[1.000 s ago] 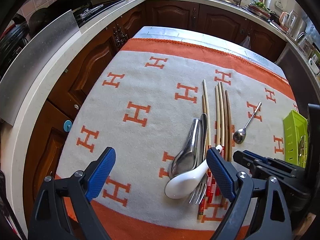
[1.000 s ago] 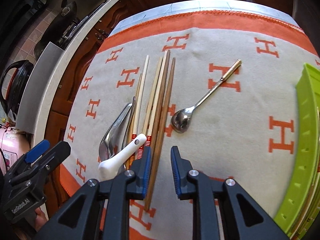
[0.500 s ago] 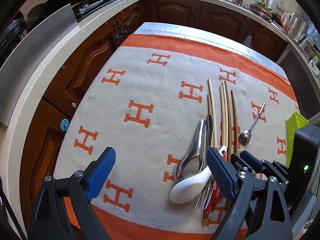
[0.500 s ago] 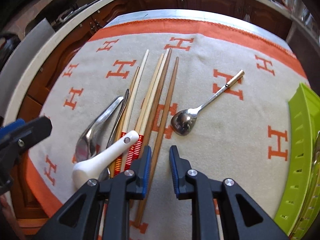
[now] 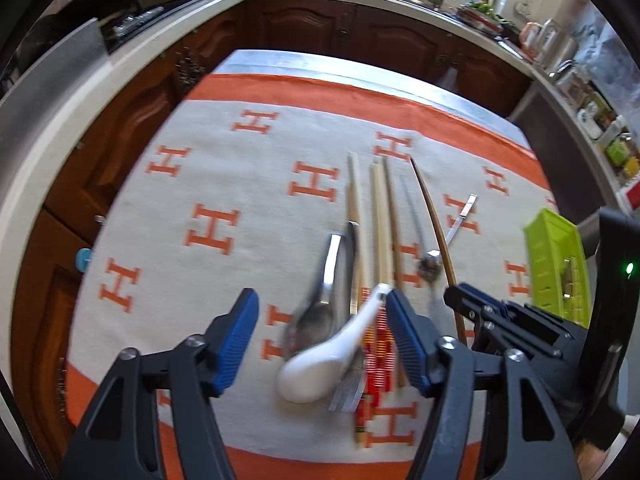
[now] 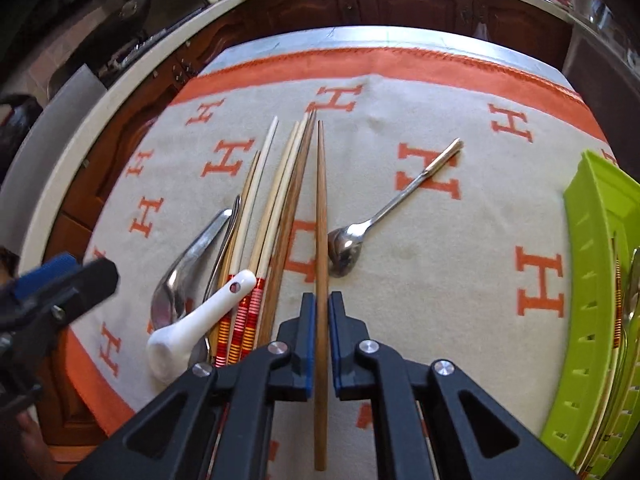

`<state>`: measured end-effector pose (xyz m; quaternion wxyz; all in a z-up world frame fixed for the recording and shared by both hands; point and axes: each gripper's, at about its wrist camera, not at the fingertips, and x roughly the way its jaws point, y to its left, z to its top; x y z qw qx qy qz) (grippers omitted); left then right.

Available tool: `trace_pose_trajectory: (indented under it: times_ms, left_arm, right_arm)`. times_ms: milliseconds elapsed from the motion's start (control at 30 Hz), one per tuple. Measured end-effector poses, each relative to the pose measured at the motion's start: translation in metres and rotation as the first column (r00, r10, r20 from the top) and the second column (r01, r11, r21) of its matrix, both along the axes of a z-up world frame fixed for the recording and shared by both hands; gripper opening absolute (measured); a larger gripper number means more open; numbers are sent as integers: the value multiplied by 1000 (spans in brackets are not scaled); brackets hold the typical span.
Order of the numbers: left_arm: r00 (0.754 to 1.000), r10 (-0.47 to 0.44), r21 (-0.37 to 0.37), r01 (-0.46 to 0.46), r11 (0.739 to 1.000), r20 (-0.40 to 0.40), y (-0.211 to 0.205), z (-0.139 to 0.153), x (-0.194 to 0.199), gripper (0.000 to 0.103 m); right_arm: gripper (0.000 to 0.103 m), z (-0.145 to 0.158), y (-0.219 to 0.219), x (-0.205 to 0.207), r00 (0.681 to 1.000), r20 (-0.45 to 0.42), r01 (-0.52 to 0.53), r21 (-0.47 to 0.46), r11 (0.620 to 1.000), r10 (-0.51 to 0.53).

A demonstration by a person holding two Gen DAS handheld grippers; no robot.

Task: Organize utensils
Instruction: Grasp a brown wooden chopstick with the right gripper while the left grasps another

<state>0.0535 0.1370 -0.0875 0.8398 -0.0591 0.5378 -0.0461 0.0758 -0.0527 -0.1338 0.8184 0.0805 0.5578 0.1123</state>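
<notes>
Open cloth point(image 6: 440, 288) is seen between the pile point(image 6: 256, 240) and the green tray point(image 6: 592, 280). A brown chopstick point(image 6: 321, 208) is clamped in the right gripper point(image 6: 321, 320), beside the pile. The left gripper point(image 5: 320, 332), half-spread, has just been closing over the white spoon point(image 5: 320, 364), untouched.

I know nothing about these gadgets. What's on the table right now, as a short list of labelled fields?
surface: cloth with orange H pattern
right gripper: shut on one brown chopstick
left gripper: jaws apart, just been closing, above the white spoon; nothing gripped
pile: pale chopsticks, a metal spoon and a fork, partly under the white spoon
lying apart: small metal spoon, to the right of the pile
green basket: at the right edge, some utensils already in it
</notes>
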Motion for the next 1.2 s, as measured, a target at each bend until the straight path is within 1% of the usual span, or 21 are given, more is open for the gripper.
trace_pose_trajectory:
  times_ms: [67,100,200,267,300,367,500,733,867,933,967,1033,1200]
  left_arm:
    - [1000,-27,-42,27,999,-4,-9,-3,-2,51]
    - [999,-38,-57,37,998,-3,-13,-5,-2,49]
    - [998,-67,-89,66,994,-12,-27,-12,-4,39]
    - [996,-81,-106,78,991,-27,-35,-20,-3,29]
    - [996,-85,-114,80,990,-36,-38,-23,-2,26]
    - [994,-94,-128,87,988,-48,-44,-31,-1,17]
    - [993,-93,-139,82,987,-77,-53,-46,3,15]
    - [991,-76,-121,62,991,-113,-62,-60,10,14]
    - [992,-57,-98,47,994,-110,-64,-63,16,14]
    - [991,-43,-99,31,995,-128,-64,-68,22,14]
    - [992,-34,-102,22,995,-122,-63,-69,23,14]
    - [993,-37,-82,28,996,-110,-67,-69,25,14]
    - [997,-46,8,47,999,-67,-82,-69,32,14]
  right_arm:
    - [6,9,-12,0,999,16,28,23,999,-29]
    - [6,13,-17,0,999,19,37,32,999,-38]
    - [6,22,-33,-3,997,35,69,48,996,-71]
    - [6,26,-42,-7,996,40,82,55,995,-85]
    - [6,27,-45,-8,995,42,89,59,994,-92]
    - [6,27,-50,-10,994,40,103,68,992,-106]
    - [6,26,-63,-18,991,36,124,81,989,-127]
    - [6,26,-84,-29,987,33,156,94,983,-159]
    - [6,29,-92,-32,984,38,168,105,980,-172]
    - [6,31,-95,-34,983,45,170,109,980,-175]
    - [6,32,-96,-34,983,47,170,111,979,-177]
    - [6,34,-98,-35,982,53,173,114,978,-180]
    - [6,37,-102,-39,981,68,172,105,979,-180]
